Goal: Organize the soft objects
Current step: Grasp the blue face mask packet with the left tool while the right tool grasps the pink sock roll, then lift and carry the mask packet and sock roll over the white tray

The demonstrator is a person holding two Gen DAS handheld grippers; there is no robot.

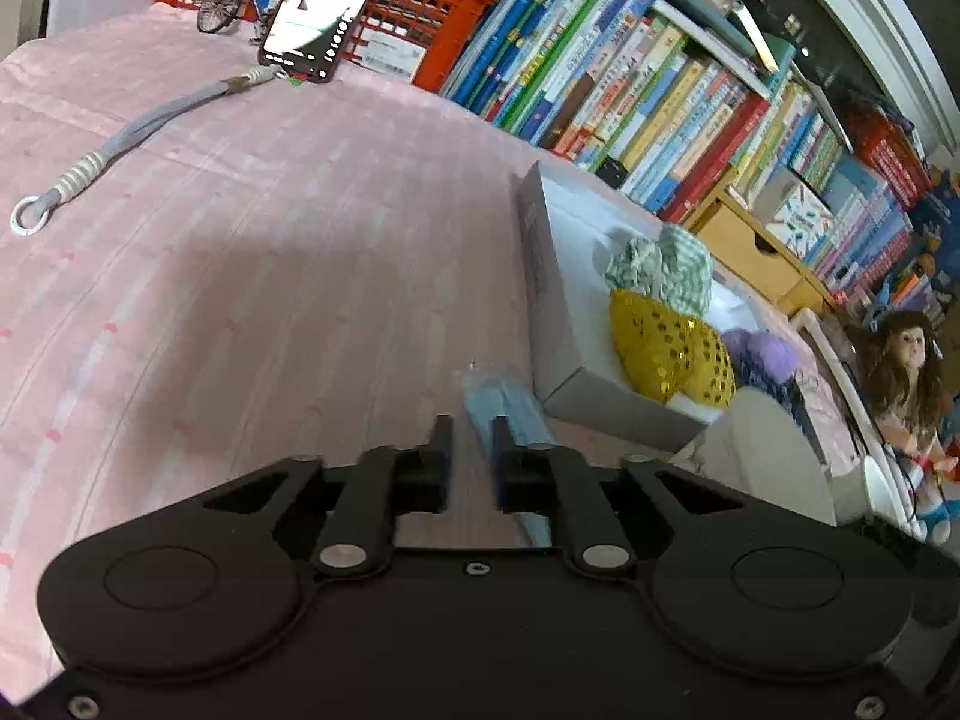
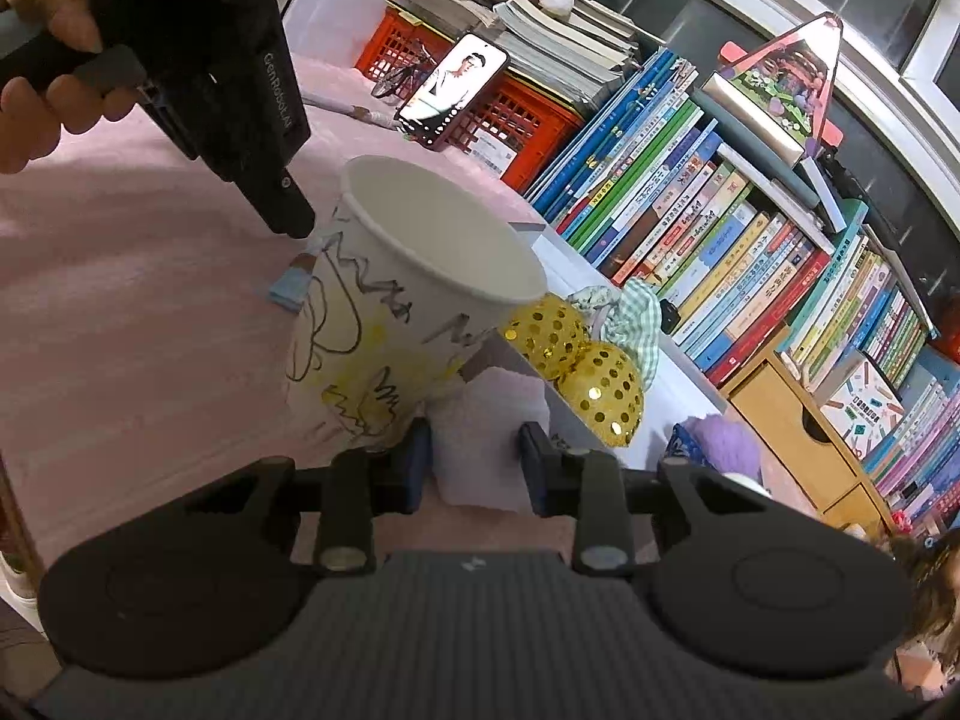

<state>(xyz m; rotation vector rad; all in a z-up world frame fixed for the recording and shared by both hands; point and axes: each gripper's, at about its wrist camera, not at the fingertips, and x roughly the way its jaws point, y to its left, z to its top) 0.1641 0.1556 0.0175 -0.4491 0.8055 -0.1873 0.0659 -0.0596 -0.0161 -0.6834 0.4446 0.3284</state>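
step: your left gripper closed beside blue cloth | right gripper, state unclear, at paper cup | next: carry cloth right to gray box

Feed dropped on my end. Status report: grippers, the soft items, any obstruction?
Left gripper shut on a pale blue strip. Right gripper around a white tissue wad. Gold sequin pouches in the white box. Paper cup crowds the right.

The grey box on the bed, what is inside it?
The grey box holds a green checked cloth and a gold sequin item. The paper cup hides its near corner.
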